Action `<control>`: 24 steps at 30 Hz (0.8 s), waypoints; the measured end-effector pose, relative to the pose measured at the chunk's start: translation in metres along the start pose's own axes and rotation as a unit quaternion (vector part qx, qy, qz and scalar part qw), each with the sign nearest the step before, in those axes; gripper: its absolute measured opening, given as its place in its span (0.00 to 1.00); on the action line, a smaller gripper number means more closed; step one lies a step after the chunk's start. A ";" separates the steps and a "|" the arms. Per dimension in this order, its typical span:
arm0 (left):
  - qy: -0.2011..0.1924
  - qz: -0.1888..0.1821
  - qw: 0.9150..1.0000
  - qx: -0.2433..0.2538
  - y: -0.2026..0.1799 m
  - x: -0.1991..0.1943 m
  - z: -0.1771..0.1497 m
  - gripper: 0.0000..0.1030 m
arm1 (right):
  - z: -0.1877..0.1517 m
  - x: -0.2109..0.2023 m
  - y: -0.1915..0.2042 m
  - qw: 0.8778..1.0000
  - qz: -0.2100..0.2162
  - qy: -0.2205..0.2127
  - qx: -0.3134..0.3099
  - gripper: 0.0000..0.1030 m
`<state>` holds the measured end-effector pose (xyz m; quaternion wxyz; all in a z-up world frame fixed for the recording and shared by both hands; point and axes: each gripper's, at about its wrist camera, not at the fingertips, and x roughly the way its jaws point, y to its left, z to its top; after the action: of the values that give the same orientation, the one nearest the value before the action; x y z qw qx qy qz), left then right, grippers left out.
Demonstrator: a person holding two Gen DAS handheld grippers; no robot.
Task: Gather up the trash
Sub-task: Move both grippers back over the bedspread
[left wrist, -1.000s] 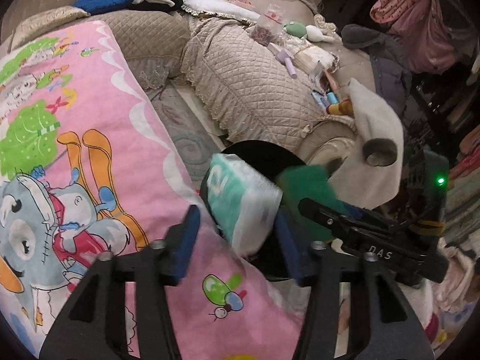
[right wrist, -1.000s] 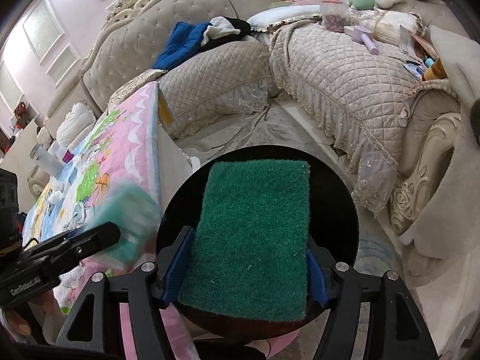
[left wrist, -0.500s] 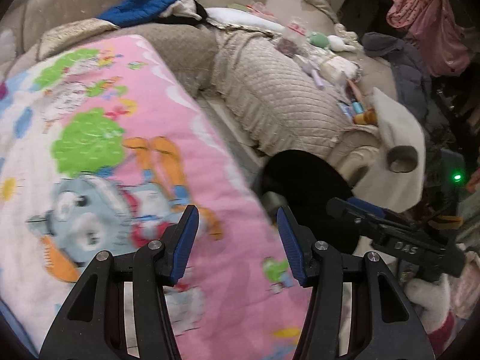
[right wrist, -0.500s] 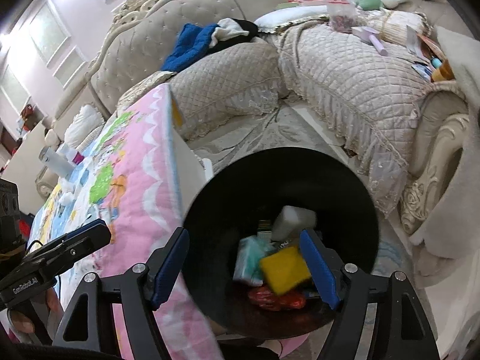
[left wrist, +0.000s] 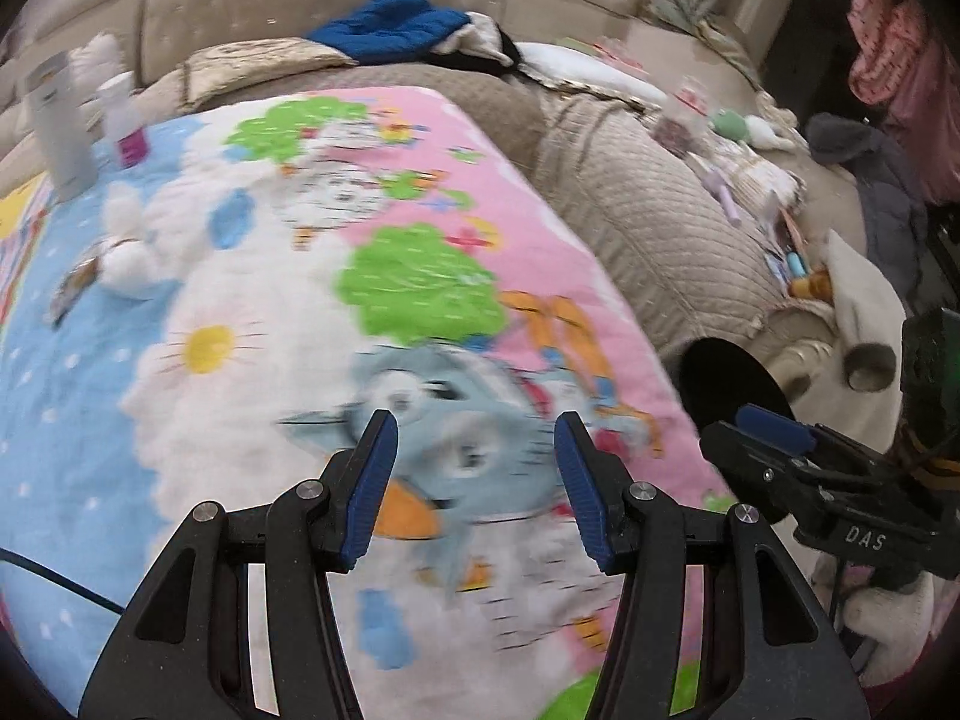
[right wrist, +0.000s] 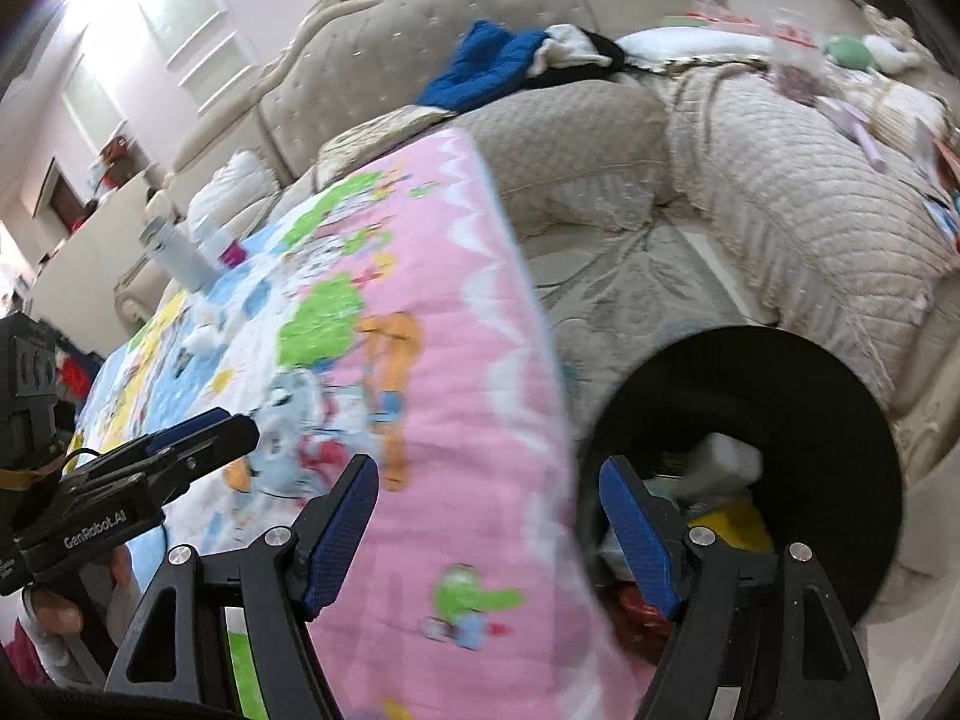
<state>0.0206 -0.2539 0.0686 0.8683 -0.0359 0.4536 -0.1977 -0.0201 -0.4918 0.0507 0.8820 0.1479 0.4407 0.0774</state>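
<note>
My left gripper (left wrist: 474, 456) stands open with nothing between its blue pads, above the cartoon blanket (left wrist: 312, 312). My right gripper (right wrist: 489, 498) is open too and holds nothing; it straddles the blanket's edge and the black bin (right wrist: 840, 396). In the bin lie a yellow sponge (right wrist: 738, 531), a white piece (right wrist: 726, 456) and something red (right wrist: 636, 606). Far left on the blanket sit a white crumpled wad (left wrist: 129, 258) and a small wrapper (left wrist: 75, 282). In the left wrist view the bin (left wrist: 732, 378) is at the right, behind the right gripper (left wrist: 774, 426).
Two bottles (left wrist: 60, 126) stand at the blanket's far left corner. A beige quilted sofa (right wrist: 780, 192) curves round behind the bin, strewn with blue clothing (left wrist: 390, 24) and small items. A person's hand (right wrist: 54, 606) holds the left gripper's handle.
The teal-and-white packet and the green scouring pad that were between the jaws over the bin are gone from them. Both grippers have swung left, away from the bin and over the blanket.
</note>
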 end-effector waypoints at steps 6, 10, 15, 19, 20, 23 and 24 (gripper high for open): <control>-0.012 0.039 0.999 -0.024 0.056 -0.024 0.003 0.51 | 0.010 0.022 0.052 0.999 0.032 0.012 -0.031 0.72; -0.014 0.069 0.996 -0.046 0.104 -0.037 0.001 0.51 | 0.016 0.041 0.088 0.997 0.053 0.021 -0.056 0.72; -0.021 0.100 0.991 -0.085 0.159 -0.048 -0.004 0.51 | 0.022 0.078 0.129 0.992 0.086 0.046 -0.077 0.72; -0.027 0.112 0.987 -0.110 0.189 -0.054 -0.007 0.51 | 0.023 0.110 0.162 0.988 0.096 0.069 -0.102 0.72; -0.028 0.114 0.986 -0.115 0.196 -0.055 -0.008 0.51 | 0.023 0.116 0.170 0.987 0.098 0.072 -0.108 0.72; -0.025 0.122 0.985 -0.120 0.208 -0.053 -0.008 0.51 | 0.030 0.134 0.191 0.984 0.104 0.079 -0.123 0.72; -0.024 0.124 0.985 -0.121 0.212 -0.053 -0.008 0.51 | 0.032 0.139 0.197 0.983 0.105 0.080 -0.126 0.72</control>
<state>0.0531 -0.0384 0.0538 0.8861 -0.0890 0.4539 -0.0315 0.0878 -0.2745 0.0292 0.8427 0.0740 0.4783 0.2360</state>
